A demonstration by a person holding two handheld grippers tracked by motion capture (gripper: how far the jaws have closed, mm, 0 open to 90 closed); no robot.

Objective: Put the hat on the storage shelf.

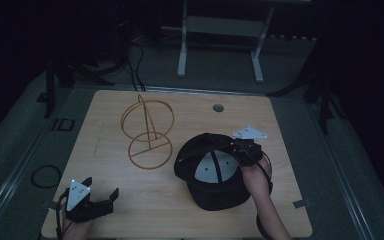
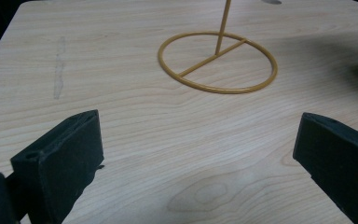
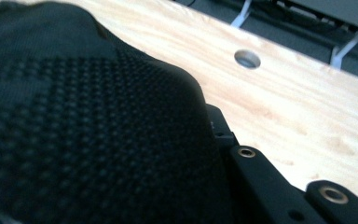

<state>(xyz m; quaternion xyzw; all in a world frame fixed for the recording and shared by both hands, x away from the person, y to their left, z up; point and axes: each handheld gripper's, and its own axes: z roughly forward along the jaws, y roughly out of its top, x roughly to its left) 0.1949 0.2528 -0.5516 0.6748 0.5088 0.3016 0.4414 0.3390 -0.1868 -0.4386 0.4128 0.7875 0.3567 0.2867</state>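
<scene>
The right gripper [image 1: 243,148] is clamped on the cap [image 1: 211,172], gripping its rim at the crown's right edge, centre-right in the high view. The wire stand [image 1: 146,131] stands up-left of the cap, well apart, so the right hand is the nearer one. The left gripper [image 1: 100,191] waits at lower left, jaws apart and empty. One cap, one stand, two grippers.

High view is dimly lit, surroundings lost in darkness beyond the table [image 1: 130,200]; cap mesh [image 3: 74,140] is blurred close-up; gripper views brighter.
</scene>
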